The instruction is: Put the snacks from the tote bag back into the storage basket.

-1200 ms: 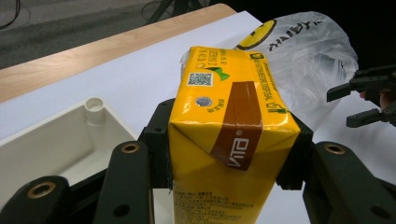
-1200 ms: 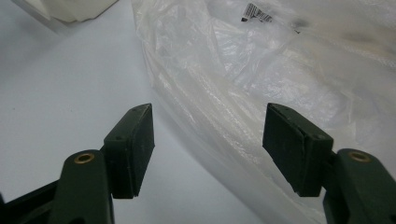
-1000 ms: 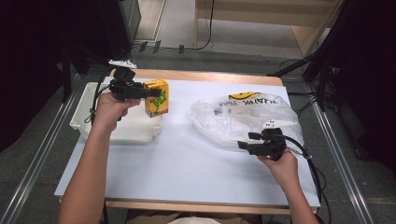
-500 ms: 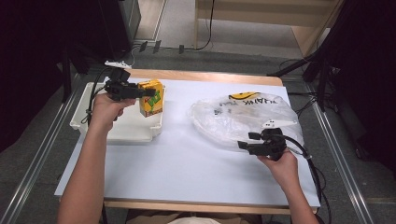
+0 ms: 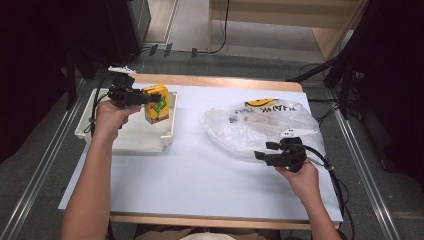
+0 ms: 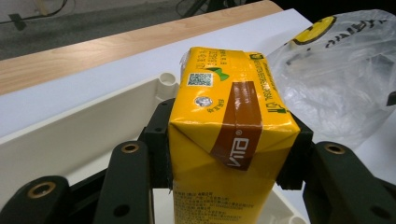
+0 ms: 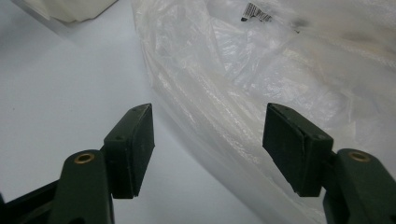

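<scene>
- one yellow drink carton [image 5: 157, 103], one white tray [image 5: 131, 141], one clear plastic bag [image 5: 260, 127] with a yellow smiley print, two grippers, all at a table with a white sheet [image 5: 200, 175] over its top.
- left gripper [image 5: 146, 98]: its jaws are clamped on the carton's two sides near the top, as the left gripper view shows, with the pads pressed flat against the card. the carton stands upright, brown stripe across its folded top, over the tray's right end near the far corner; whether its base touches the tray floor cannot be told.
- right gripper [image 5: 264, 151]: jaws spread wide with nothing between them. it sits low at the near edge of the bag, and in the right gripper view the crumpled plastic lies just ahead of and beneath the right-hand jaw, the bare sheet under the other; whether a pad touches the plastic cannot be told.
- around: the bag lies right of the tray, apart from it, with open sheet between. a strip of bare wood [image 5: 220, 81] runs along the table's far edge. black cables trail from both grippers.
</scene>
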